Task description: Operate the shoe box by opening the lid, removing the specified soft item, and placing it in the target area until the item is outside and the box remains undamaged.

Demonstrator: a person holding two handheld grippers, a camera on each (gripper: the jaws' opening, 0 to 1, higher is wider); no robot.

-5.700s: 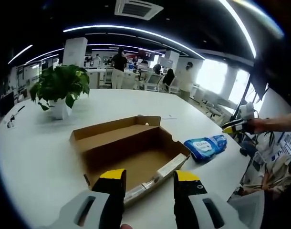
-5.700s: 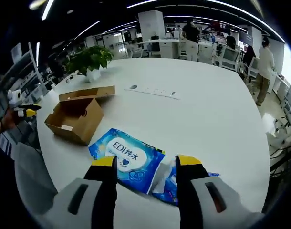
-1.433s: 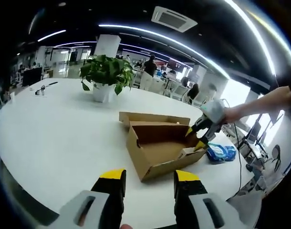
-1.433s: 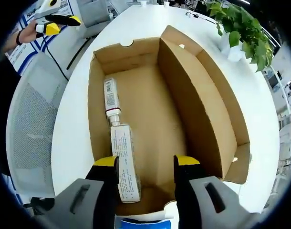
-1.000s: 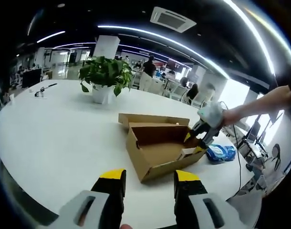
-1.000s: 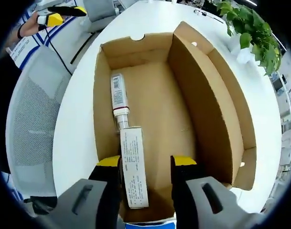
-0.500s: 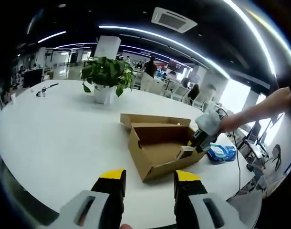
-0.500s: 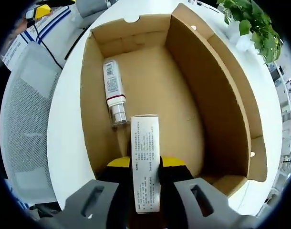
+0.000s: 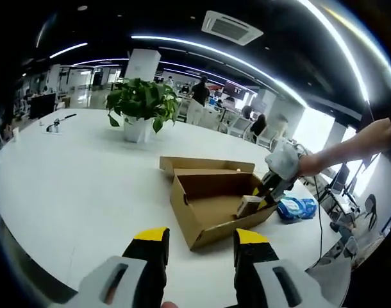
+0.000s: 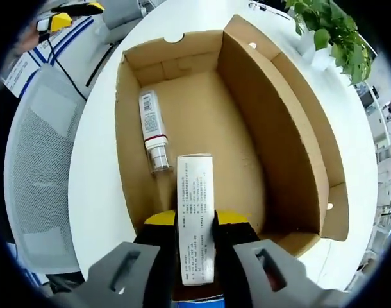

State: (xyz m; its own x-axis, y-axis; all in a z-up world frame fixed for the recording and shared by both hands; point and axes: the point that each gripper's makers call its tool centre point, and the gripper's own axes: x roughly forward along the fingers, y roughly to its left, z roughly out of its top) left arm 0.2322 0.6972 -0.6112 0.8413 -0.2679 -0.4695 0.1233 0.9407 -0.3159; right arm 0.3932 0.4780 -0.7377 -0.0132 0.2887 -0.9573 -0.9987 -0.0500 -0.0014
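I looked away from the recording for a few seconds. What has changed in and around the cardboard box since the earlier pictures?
The right gripper left the blue wipes pack on the white table, came over the open brown cardboard box, and shut on the white printed carton, now raised off the floor. The white tube with a clear cap stayed lying inside. The left gripper stayed open, holding nothing.

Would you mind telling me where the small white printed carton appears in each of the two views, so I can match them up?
Left gripper view: the white carton sits right of centre, held by the right gripper at the shoe box's near-right corner.
Right gripper view: bottom centre, clamped between the jaws over the box floor.
Shared landmark: the potted plant.
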